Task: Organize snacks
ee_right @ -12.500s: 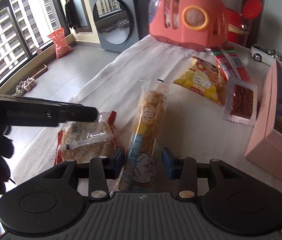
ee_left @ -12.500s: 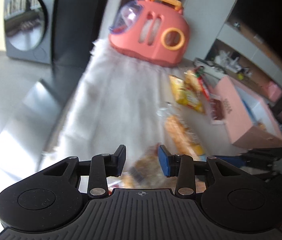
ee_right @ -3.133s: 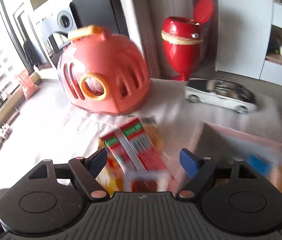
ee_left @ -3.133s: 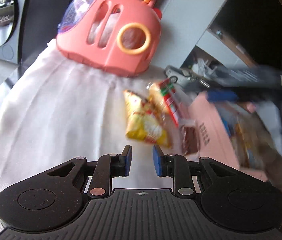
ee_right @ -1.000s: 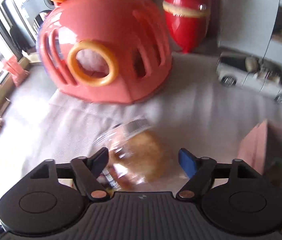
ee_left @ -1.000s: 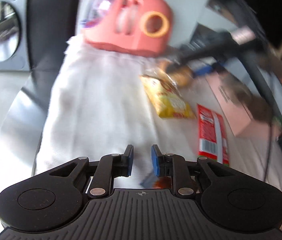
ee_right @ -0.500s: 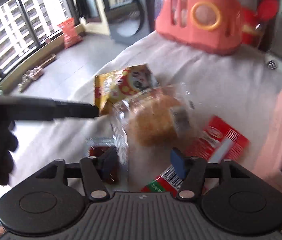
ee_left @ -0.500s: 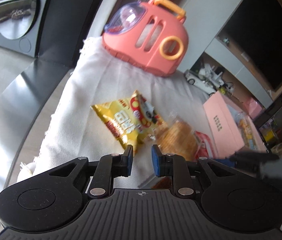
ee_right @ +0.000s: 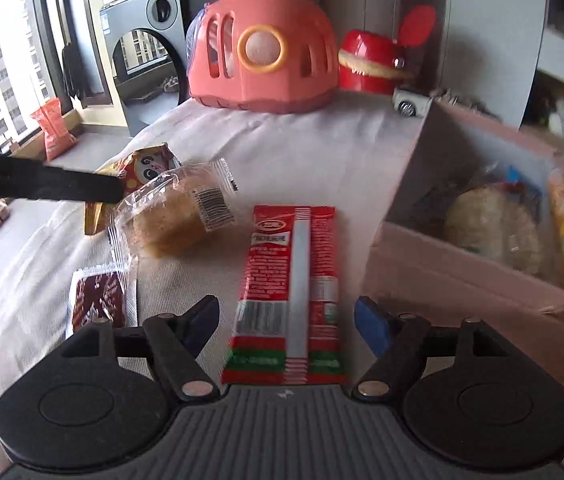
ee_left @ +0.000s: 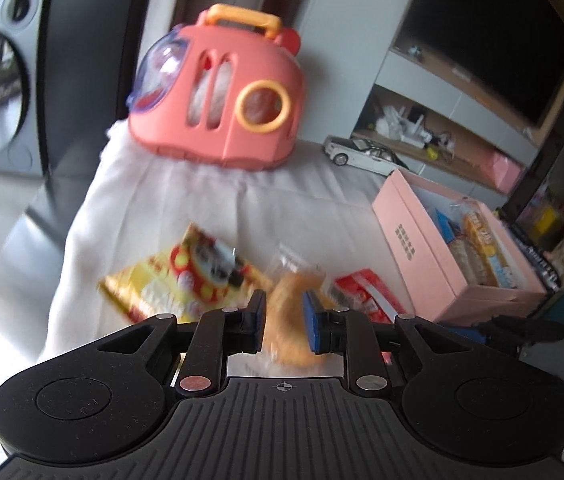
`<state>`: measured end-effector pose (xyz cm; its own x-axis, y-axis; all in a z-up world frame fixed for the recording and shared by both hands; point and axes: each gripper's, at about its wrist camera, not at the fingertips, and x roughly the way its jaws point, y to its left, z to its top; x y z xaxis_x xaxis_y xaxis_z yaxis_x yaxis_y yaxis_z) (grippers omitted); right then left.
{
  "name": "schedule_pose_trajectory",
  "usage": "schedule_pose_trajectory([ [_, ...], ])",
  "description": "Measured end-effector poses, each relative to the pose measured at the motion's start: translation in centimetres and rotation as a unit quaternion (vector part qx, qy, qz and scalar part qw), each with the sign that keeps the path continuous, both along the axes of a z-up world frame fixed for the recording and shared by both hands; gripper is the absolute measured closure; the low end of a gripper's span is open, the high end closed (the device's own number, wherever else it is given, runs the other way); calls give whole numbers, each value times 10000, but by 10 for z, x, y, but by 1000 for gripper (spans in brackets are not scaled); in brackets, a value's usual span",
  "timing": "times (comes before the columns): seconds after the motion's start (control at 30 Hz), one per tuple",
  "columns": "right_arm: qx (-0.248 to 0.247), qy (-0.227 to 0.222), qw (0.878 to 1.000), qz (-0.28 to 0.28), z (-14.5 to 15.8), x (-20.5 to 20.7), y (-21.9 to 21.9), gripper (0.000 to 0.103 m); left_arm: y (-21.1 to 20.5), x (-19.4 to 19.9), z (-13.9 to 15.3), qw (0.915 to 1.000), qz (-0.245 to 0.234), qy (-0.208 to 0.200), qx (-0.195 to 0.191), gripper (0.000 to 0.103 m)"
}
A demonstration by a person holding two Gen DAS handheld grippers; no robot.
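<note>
The wrapped bread bun lay on the white cloth, tilted, its clear wrapper end at the left gripper's tip. The left gripper had its jaws narrowed around the bun, though blur prevented confirming contact. The right gripper was spread wide, straddling the near end of the red snack packet, which lay flat. A yellow chip bag sat at 10 o'clock from the bun, partly beneath it. A dark red sachet lay at 7 o'clock. The pink box stood at 3 o'clock, holding packaged snacks. A pink carrier stood at 12 o'clock.
</note>
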<state>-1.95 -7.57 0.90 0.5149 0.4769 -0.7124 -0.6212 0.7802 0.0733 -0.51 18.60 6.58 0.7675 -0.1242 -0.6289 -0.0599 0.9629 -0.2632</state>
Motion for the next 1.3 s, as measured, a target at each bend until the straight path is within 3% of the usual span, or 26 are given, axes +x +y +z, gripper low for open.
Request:
schedule_pose_trajectory([
  [0.17,182,-163,9996,-160,-10,-2,6,31,-13,31,-3,9965,-29,136,828,79],
  [0.23,127,-316,9993,-183,-12,-5,4,46,-18,38,-10,9951,-114,310,935,79],
  [0.33,102,-396,9991,-120,-13,-11,-9,46,-25,38,-15,9934,-155,361,1074,79],
  [0.57,91,-692,9975,-74,-15,-36,-29,45,-47,23,-12,9906,-551,493,1153,79],
  [0.73,88,-619,9978,-228,-15,-33,-29,33,-55,21,-12,9889,-698,545,1190,79],
  [1.03,130,-572,9976,-359,-17,-31,-33,25,-62,22,-12,9877,-860,587,1167,76],
  [1.2,730,-591,9946,-433,-3,-34,-43,25,-59,25,-13,9884,-801,608,1134,76],
  [1.3,719,-519,9952,-422,0,-26,-32,25,-60,26,-12,9882,-792,611,1156,76],
])
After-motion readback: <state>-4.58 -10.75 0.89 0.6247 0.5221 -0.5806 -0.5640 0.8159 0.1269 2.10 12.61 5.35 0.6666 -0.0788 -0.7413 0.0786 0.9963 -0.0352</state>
